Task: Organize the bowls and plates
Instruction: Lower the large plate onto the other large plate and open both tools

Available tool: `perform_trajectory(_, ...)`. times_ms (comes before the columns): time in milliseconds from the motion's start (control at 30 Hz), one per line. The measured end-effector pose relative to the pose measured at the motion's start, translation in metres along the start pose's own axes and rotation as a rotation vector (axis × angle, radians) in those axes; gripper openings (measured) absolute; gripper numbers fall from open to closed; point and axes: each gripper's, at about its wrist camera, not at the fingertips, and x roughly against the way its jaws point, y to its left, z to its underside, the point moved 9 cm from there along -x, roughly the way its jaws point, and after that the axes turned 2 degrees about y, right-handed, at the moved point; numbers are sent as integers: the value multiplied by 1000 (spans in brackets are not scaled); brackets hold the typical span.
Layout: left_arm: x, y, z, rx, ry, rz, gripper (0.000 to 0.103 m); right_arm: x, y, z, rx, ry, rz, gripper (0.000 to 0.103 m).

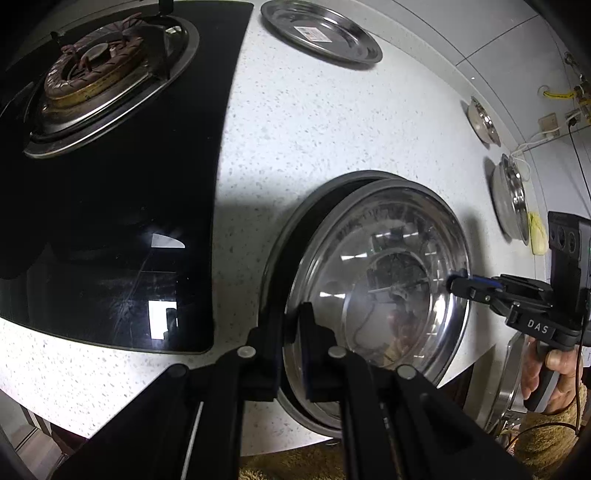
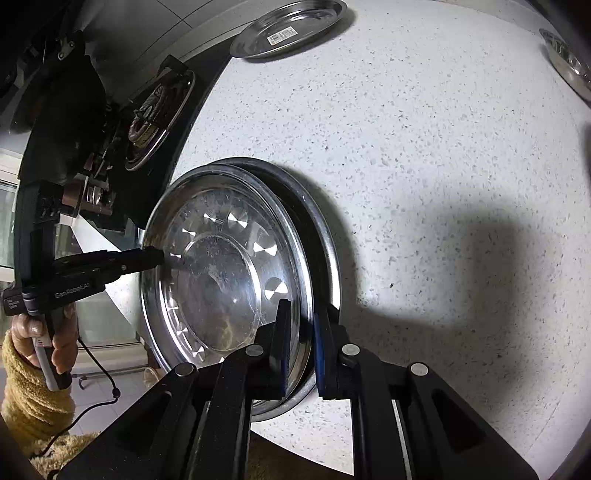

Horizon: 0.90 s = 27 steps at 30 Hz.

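A steel plate [image 1: 391, 280] is held tilted just above a second steel plate [image 1: 291, 229] that lies on the white counter. My left gripper [image 1: 291, 321] is shut on the near rim of the upper plate. My right gripper [image 2: 301, 317] is shut on the opposite rim of the same plate [image 2: 221, 280]; it shows in the left wrist view [image 1: 458, 282] at the plate's right edge. The lower plate [image 2: 317, 221] peeks out behind. The left gripper shows in the right wrist view [image 2: 159, 258] at the plate's left rim.
A black gas hob [image 1: 110, 184] with a burner [image 1: 99, 70] lies left. Another steel plate [image 1: 321, 33] sits at the back of the counter [image 1: 332, 122]. Two steel bowls [image 1: 484, 122] [image 1: 511, 199] and a yellow cloth [image 1: 537, 232] sit at the right.
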Motion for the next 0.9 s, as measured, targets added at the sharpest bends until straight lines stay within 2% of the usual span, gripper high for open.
perform_trajectory(567,2,0,0,-56,-49,-47,9,2,2,1,35,-10,-11,10)
perform_trajectory(700,7,0,-2,-45,-67,-28,9,3,3,1,36,-19,-12,11)
perform_trajectory(833,13,-4,-3,-46,-90,14,23,5,2,2,33,-29,-20,11)
perform_trajectory(900,20,-7,-5,-74,-123,-14,28,7,2,2,41,-35,-15,11)
